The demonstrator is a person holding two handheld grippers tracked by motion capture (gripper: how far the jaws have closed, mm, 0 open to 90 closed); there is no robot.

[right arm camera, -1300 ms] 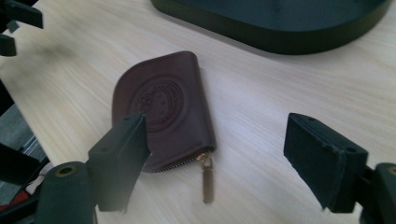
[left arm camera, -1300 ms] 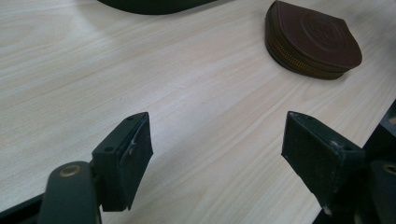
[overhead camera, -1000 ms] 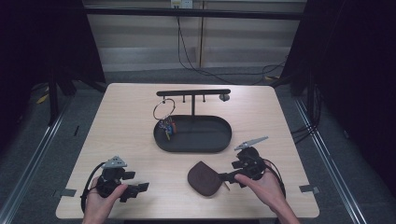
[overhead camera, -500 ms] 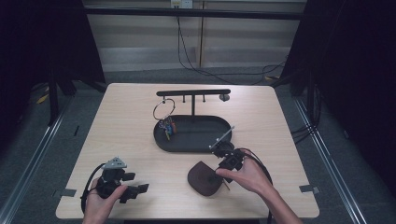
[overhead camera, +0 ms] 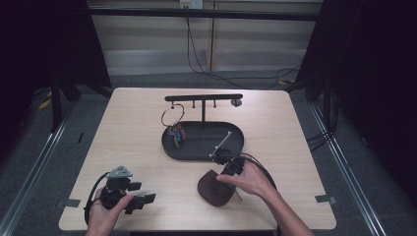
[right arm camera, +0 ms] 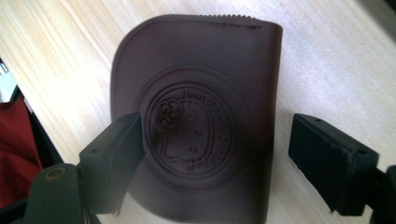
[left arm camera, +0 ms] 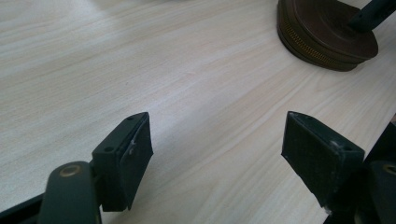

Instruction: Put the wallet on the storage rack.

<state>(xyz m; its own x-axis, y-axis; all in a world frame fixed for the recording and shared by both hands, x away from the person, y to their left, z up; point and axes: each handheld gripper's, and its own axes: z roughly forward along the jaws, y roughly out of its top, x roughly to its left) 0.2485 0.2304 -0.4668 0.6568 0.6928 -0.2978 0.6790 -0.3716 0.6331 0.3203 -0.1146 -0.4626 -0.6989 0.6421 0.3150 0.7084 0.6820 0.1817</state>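
The right gripper (overhead camera: pixel 227 173) moves from the table's right edge leftward and now hangs over the brown zip pouch (overhead camera: pixel 215 188), just in front of the black oval tray (overhead camera: pixel 236 132). Its jaws have just been opening and stand wide, straddling the pouch's embossed face without touching it.

The near left of the table (overhead camera: pixel 133 142) is bare wood between the left gripper (overhead camera: pixel 140 200) and the brown pouch (overhead camera: pixel 214 189). Farther back, the black oval tray (overhead camera: pixel 196 150) and its hook rail (overhead camera: pixel 204 98) block the middle. Open lanes run either side of the tray.
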